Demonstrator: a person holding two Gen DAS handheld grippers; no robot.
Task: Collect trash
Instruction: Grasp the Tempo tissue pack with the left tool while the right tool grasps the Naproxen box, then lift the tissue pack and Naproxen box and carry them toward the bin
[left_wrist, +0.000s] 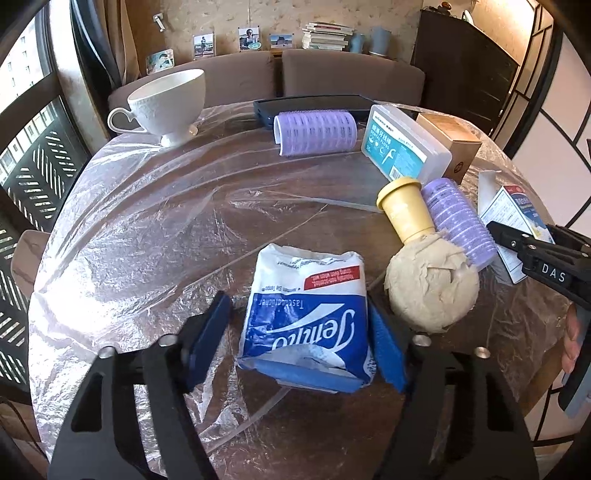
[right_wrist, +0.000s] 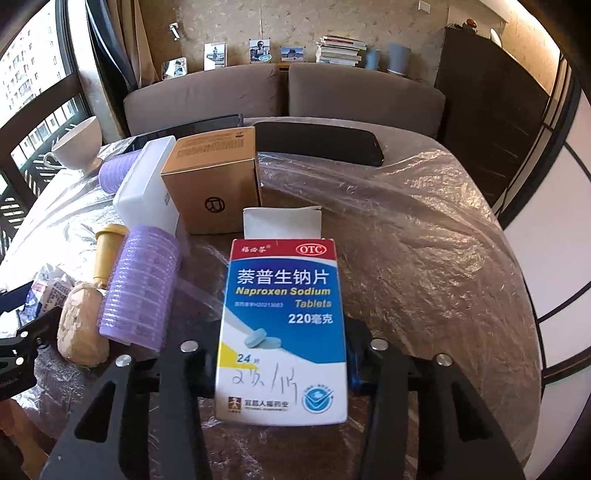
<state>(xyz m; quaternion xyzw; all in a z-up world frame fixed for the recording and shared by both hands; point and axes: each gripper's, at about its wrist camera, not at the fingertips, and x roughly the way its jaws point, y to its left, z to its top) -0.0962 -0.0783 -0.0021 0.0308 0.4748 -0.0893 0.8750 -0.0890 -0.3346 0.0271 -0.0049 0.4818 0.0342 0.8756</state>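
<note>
1. Covering the round table (left_wrist: 147, 229) is crinkled, glossy clear plastic film; brown sofa cushions (right_wrist: 280, 92), propped photos and stacked books (left_wrist: 327, 35) line the wall behind, with a window at left.
2. The left gripper (left_wrist: 301, 332) stands wide around a soft, crumpled blue-and-white tissue pack (left_wrist: 306, 317) lying flat near the table's front edge; the right blue pad touches it, the left stands apart.
3. Just beside it rests a wadded beige paper ball (left_wrist: 430, 288), touching a yellow plastic cup (left_wrist: 404, 208) and a ribbed purple hair roller (left_wrist: 458, 221).
4. The right gripper (right_wrist: 282, 350) flanks a rigid cardboard medicine box (right_wrist: 282, 325); whether it grips, I cannot tell.
</note>
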